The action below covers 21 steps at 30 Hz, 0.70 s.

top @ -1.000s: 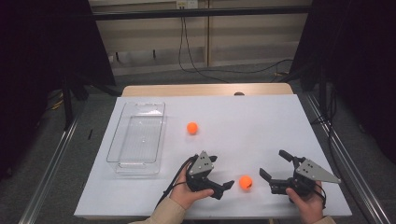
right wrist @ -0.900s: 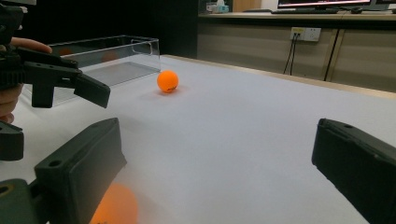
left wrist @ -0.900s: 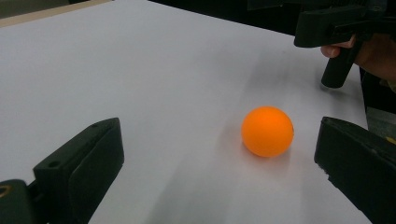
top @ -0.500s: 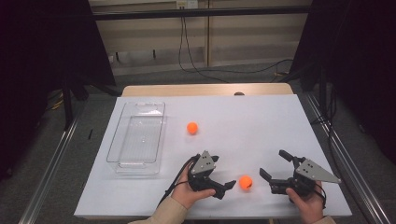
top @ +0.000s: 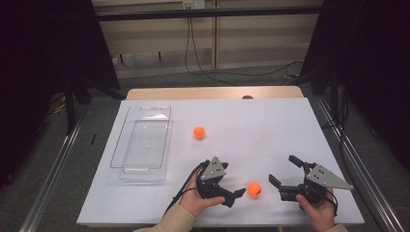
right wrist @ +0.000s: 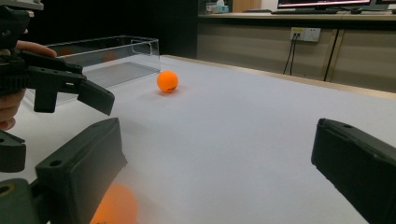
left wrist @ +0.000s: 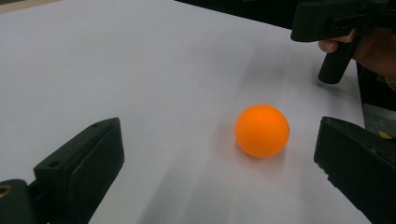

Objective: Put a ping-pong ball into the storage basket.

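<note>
Near the tray (top: 140, 140), nothing had moved: the left gripper (left wrist: 219, 154) stayed wide open around the ball (left wrist: 261, 130) (not touching), so no grab yet. The right gripper (top: 286, 176) gaped, empty.

Near orange ball (top: 254, 188) sits btwn left gripper (top: 234, 195) & right gripper (top: 286, 175), tight gap each side. Far ball (top: 198, 132) has bare table (top: 261, 130) all round; clear tray (top: 141, 142) walls off left edge.
</note>
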Tool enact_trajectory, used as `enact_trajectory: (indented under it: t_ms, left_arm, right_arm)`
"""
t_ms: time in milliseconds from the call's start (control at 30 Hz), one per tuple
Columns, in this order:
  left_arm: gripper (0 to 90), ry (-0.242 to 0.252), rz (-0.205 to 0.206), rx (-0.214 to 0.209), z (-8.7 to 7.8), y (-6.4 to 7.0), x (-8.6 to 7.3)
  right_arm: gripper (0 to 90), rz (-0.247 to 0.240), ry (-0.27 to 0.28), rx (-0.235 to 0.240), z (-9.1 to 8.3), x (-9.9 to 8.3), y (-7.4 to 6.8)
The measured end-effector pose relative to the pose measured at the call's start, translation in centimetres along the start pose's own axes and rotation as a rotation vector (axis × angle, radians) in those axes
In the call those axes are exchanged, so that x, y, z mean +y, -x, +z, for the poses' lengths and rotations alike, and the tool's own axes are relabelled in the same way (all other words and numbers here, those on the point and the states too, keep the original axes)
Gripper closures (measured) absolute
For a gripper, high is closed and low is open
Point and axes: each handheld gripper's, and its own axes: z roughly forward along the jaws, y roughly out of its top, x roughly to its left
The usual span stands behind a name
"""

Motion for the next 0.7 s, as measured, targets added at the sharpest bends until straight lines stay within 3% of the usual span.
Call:
enact_trajectory:
  t_ms: [700]
  left_arm:
    - [1.6,-0.034,0.019,-0.027,0.97,0.50,0.21]
  right_arm:
    - [1.9,0.002,0.000,0.001,-0.02,0.01,-0.01]
